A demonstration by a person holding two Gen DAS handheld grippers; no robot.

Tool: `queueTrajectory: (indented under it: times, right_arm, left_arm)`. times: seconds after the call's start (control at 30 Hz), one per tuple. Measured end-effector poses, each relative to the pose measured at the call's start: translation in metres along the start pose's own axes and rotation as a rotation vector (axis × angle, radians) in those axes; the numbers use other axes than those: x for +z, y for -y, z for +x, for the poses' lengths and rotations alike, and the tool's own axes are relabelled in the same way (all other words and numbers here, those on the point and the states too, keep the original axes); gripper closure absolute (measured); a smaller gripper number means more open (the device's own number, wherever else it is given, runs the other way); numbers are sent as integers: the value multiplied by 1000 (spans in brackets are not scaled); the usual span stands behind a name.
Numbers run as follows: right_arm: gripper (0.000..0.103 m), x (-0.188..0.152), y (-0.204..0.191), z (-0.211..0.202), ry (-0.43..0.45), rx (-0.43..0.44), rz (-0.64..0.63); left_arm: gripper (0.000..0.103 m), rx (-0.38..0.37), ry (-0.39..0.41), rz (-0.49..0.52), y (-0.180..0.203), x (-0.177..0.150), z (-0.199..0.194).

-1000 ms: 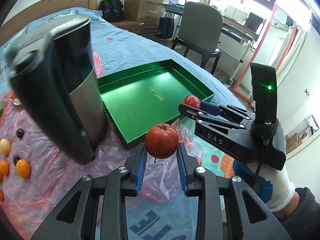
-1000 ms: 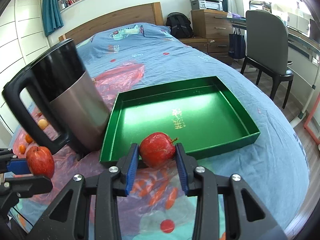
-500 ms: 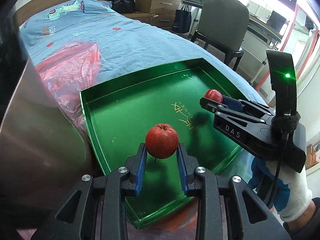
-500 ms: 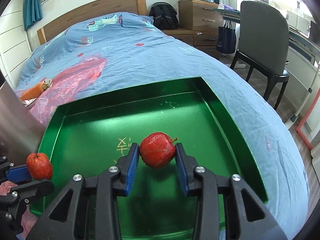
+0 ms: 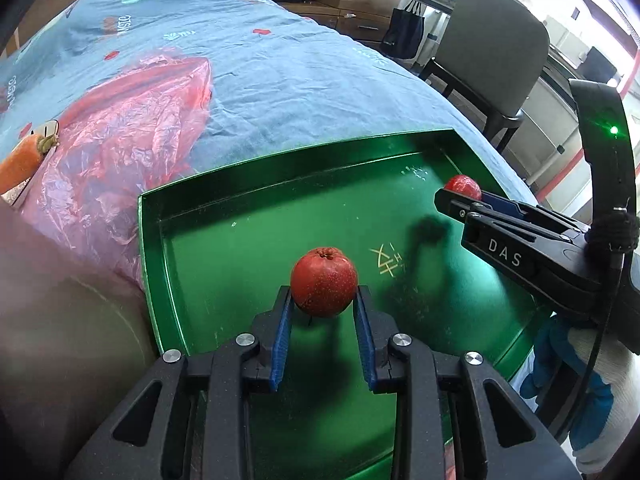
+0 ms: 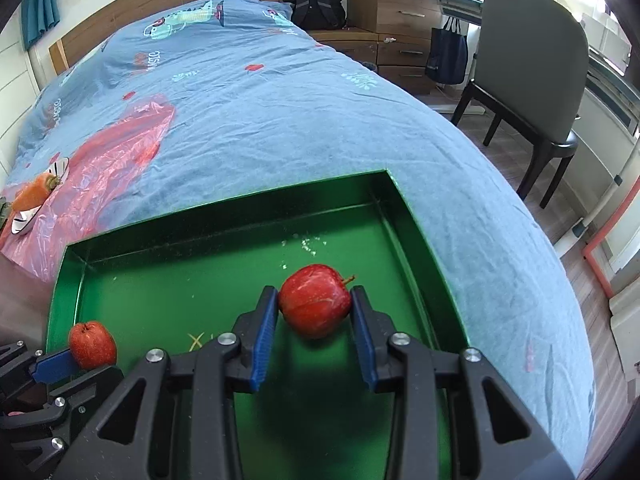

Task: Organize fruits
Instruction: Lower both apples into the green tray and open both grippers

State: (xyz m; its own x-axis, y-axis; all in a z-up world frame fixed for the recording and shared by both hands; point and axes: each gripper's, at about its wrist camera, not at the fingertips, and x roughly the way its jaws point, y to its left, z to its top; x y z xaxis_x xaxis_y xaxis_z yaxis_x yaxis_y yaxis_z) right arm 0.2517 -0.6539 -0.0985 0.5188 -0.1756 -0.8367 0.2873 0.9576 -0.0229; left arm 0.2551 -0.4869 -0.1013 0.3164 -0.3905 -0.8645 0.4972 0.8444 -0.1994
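My left gripper (image 5: 323, 300) is shut on a small red speckled apple (image 5: 323, 286) and hangs over the middle of the green tray (image 5: 208, 204). That same small apple (image 6: 93, 345) shows at the lower left of the right wrist view. My right gripper (image 6: 314, 307) is shut on a shiny red apple (image 6: 315, 306) with a short stem, above the tray (image 6: 404, 208) near its far right corner. In the left wrist view the right gripper (image 5: 460, 194) enters from the right with its apple (image 5: 463, 186) at the tip. Both apples are off the tray floor.
The tray lies on a bed with a blue quilt (image 6: 280, 112). A crumpled red plastic sheet (image 5: 132, 148) spreads left of it, with a carrot (image 5: 20, 162) on a small dish. A metal kettle wall (image 5: 60, 320) fills the near left. A grey chair (image 6: 532, 80) stands right of the bed.
Both grippers have moved forward and down from the red plastic sheet to above the tray, each keeping its apple. The kettle has slid out to the left edge of view.
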Motion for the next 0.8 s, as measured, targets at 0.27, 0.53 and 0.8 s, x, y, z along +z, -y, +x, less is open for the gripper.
queueTrajectory:
  times: [0.27, 0.53, 0.8]
  right_arm:
    - [71, 23, -1, 23, -70, -31, -35]
    - [62, 17, 1, 22, -64, -44, -15]
    - [21, 10, 2, -12, 11, -51, -23]
  left_arm:
    - [77, 11, -36, -44, -2, 12, 21]
    - [57, 25, -30, -42, -4, 10, 20]
    - [45, 27, 15, 9, 10, 5, 3]
